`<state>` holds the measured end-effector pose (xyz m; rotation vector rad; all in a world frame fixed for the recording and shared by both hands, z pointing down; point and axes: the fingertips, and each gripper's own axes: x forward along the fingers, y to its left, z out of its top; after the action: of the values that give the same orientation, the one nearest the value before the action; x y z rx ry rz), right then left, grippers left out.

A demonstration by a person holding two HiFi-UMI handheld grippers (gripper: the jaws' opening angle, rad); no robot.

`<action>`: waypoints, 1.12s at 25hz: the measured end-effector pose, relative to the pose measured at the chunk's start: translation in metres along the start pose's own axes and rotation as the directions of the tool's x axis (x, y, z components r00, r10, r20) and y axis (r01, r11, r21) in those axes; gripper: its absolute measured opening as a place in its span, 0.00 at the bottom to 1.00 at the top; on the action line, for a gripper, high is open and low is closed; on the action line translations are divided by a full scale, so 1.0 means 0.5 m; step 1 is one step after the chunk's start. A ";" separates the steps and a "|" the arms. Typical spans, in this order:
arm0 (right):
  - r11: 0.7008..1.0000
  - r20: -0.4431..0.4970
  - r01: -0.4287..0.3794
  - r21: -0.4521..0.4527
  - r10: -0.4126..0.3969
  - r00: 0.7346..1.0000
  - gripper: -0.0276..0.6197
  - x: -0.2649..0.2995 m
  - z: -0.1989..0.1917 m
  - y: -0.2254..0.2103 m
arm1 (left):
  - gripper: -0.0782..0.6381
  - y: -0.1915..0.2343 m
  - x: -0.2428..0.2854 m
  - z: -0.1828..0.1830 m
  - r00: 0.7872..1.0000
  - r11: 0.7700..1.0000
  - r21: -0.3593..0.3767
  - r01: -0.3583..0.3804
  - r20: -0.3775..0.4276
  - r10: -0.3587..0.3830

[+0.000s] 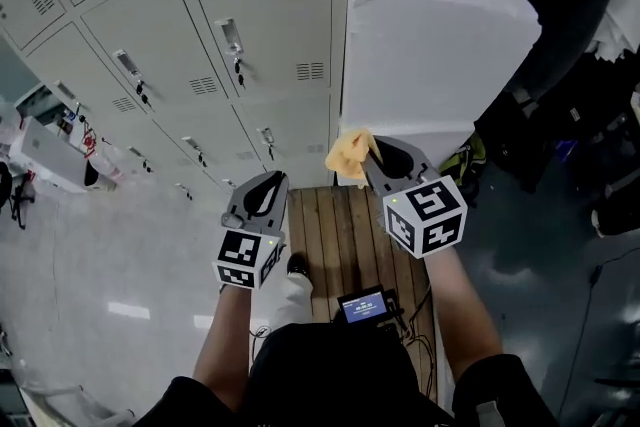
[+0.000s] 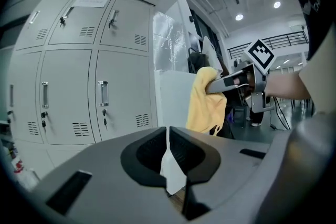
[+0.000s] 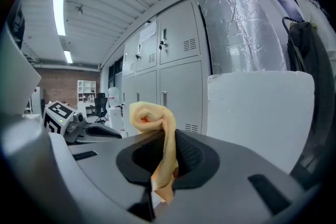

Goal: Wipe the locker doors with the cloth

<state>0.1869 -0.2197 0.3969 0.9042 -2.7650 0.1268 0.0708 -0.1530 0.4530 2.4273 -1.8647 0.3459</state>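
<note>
The grey locker doors (image 1: 250,25) fill the upper left of the head view, and both grippers hang in the air short of them. My right gripper (image 1: 370,155) is shut on a crumpled yellow cloth (image 1: 350,157). That cloth (image 3: 155,118) bunches above the right gripper (image 3: 167,147) and hangs down between its jaws. My left gripper (image 1: 270,180) is level with it to the left, apart from the lockers. The left gripper (image 2: 168,134) has its jaws together with nothing in them. In its view the cloth (image 2: 207,99) dangles from the right gripper (image 2: 231,80), with lockers (image 2: 68,86) behind.
A big white block (image 1: 430,45) stands right of the lockers, with a foil-wrapped bundle (image 3: 241,34) above it. A wooden pallet (image 1: 345,235) lies underfoot. Dark bags and gear (image 1: 560,135) crowd the right side. A white cart (image 1: 50,150) stands far left.
</note>
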 end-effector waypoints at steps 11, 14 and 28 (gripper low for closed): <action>0.999 0.047 -0.036 0.012 0.035 0.998 0.14 -0.127 -0.038 0.121 | 0.16 -0.136 -0.147 -0.024 1.000 1.000 0.030 -0.001 -0.018 0.001; 0.999 0.061 -0.024 0.026 0.023 0.998 0.14 -0.145 -0.035 0.139 | 0.16 -0.146 -0.165 -0.020 1.000 1.000 0.024 0.020 -0.008 -0.020; 1.000 0.027 0.016 0.008 -0.016 0.999 0.14 -0.151 -0.054 0.163 | 0.16 -0.126 -0.179 -0.022 1.000 1.000 0.008 0.006 0.002 -0.006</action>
<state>0.2031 -0.1067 0.4039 0.9365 -2.7838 0.1234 0.1082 -0.0493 0.4502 2.4386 -1.8601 0.3513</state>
